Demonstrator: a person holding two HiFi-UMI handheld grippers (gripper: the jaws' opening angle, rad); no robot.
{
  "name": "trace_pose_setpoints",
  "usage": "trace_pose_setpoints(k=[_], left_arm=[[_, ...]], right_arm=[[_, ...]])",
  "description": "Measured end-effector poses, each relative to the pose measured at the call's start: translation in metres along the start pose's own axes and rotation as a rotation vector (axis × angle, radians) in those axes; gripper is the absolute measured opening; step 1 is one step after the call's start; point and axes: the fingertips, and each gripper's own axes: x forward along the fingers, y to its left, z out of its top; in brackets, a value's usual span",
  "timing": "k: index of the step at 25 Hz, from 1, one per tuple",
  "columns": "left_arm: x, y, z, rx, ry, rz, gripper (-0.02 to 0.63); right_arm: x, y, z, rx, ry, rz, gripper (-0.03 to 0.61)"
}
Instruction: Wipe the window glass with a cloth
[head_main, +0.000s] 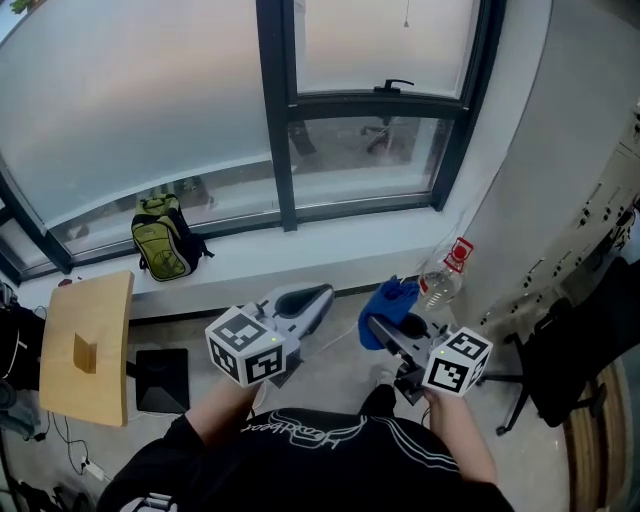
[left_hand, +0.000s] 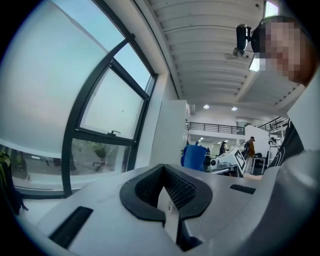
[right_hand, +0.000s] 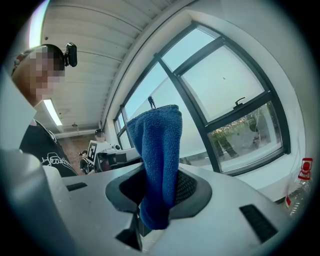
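Note:
The window glass spans the top of the head view behind dark frames, above a white sill. A blue cloth is pinched in my right gripper, low and to the right, well short of the glass. In the right gripper view the blue cloth stands up between the shut jaws of the right gripper, with the window glass beyond. My left gripper is held beside it, pointing at the sill. The left gripper has its jaws together with nothing in them.
A green backpack rests on the sill at left. A clear plastic bottle with a red label stands by the right wall. A wooden board is at lower left. A window handle sits on the upper right pane.

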Motion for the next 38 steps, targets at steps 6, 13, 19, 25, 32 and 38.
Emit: trace_pose_setpoints(k=[6, 13, 19, 25, 32, 38], left_arm=[[0.065, 0.048, -0.025, -0.017, 0.031, 0.04, 0.005], [0.211, 0.171, -0.026, -0.085, 0.022, 0.163, 0.005], [0.373, 0.259, -0.01, -0.125, 0.029, 0.235, 0.005], [0.453, 0.313, -0.005, -0.135, 0.026, 0.304, 0.005], [0.441, 0.386, -0.029, -0.194, 0.021, 0.445, 0.005], [0.414, 0.449, -0.053, -0.272, 0.002, 0.542, 0.005]], right_arm=[[0.022, -0.092, -0.005, 0.019, 0.013, 0.005, 0.094], [0.068, -0.29, 0.038, -0.003, 0.042, -0.035, 0.094], [0.096, -0.479, 0.096, 0.034, 0.087, -0.031, 0.094], [0.131, -0.586, 0.124, 0.024, 0.121, 0.005, 0.094], [0.207, -0.609, 0.091, 0.141, 0.179, 0.102, 0.094], [0.27, -0.606, 0.072, 0.15, 0.242, 0.152, 0.094]])
